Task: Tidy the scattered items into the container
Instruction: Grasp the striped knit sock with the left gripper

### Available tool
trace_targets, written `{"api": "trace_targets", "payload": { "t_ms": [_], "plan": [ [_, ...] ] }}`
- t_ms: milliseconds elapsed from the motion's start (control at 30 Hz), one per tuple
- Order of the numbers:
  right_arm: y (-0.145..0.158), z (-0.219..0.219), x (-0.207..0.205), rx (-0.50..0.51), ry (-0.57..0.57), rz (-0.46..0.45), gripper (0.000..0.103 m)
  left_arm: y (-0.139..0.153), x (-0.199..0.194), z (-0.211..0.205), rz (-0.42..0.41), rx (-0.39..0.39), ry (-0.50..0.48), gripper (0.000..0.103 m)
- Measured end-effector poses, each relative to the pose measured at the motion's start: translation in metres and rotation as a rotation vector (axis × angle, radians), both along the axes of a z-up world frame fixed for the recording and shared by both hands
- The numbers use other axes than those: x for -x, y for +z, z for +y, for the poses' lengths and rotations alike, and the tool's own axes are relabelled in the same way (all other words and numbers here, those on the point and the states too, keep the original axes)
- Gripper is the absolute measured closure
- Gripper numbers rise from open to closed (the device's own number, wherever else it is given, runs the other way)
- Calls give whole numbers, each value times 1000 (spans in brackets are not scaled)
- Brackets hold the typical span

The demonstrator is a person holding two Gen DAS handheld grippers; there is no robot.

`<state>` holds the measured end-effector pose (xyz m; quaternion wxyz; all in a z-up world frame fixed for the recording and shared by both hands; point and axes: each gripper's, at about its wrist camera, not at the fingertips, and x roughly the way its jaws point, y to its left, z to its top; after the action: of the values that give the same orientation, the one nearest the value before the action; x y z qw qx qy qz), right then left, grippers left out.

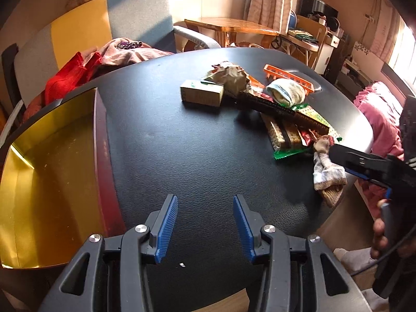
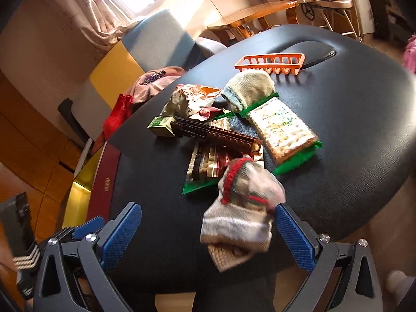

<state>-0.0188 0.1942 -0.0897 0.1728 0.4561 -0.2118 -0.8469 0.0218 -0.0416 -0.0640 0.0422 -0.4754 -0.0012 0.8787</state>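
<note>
Striped sock (image 2: 241, 208) lies at the table's (image 1: 195, 156) near right edge, between the spread fingers of the right gripper (image 2: 208, 236), its right pad touching cloth. Soft, light, floppy; best pinched mid-bunch. Left gripper (image 1: 205, 230) agape, empty, beside the gold box (image 1: 52, 169).

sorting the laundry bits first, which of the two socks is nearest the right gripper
The red-trimmed striped sock, lying between the right gripper fingers at the table edge. The rolled grey-blue sock sits farther back by the orange rack.
</note>
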Motion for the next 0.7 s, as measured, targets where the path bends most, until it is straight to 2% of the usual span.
{"api": "trace_targets", "payload": {
  "t_ms": [133, 267, 400, 700],
  "plan": [
    [-2, -20, 8, 64, 78, -19, 0, 4, -4, -15, 13, -1, 39, 58],
    [-3, -51, 15, 157, 180, -41, 0, 4, -7, -31, 11, -36, 79, 58],
    [3, -66, 13, 206, 221, -36, 0, 2, -6, -32, 0, -53, 66, 58],
    [15, -20, -8, 90, 115, 3, 0, 3, 8, 22, -7, -61, -124, 58]
  ]
}}
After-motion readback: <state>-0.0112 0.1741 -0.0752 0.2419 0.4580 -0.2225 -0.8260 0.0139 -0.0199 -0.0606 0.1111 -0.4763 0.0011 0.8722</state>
